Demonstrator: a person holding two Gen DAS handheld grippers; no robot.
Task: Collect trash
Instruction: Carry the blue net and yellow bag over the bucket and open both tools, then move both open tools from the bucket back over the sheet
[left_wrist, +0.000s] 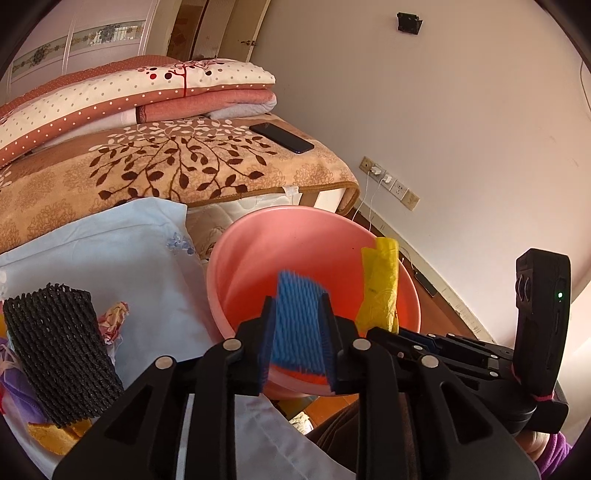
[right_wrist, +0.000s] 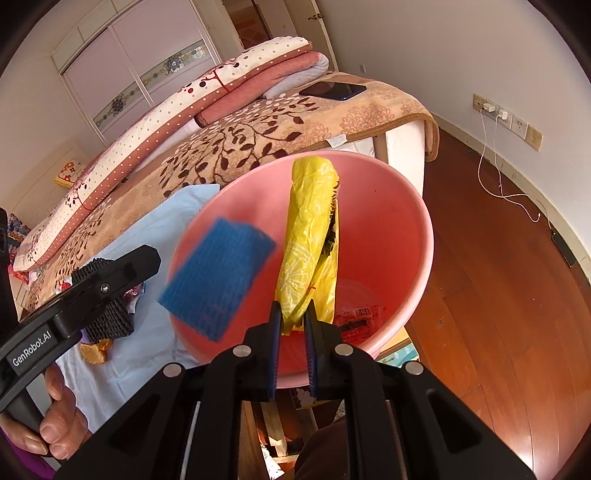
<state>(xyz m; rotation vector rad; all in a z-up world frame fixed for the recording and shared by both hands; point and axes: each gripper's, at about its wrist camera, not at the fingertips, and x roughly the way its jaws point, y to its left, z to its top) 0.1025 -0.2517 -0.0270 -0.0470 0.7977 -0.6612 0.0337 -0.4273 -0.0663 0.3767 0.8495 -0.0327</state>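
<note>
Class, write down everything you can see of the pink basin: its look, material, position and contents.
The pink basin is round and deep, of smooth, plastic-looking material with a rolled rim. It sits at the bed's edge beside a light-blue cloth; what supports it is hidden. A red printed wrapper lies at its bottom. Over its opening the right gripper pinches a yellow bag, and a blurred blue foam net is seen against its inner wall.

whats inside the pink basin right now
At the bottom of the pink basin lies a red printed wrapper. A yellow plastic bag and a blurred blue foam net hang over it, hiding part of the floor.
</note>
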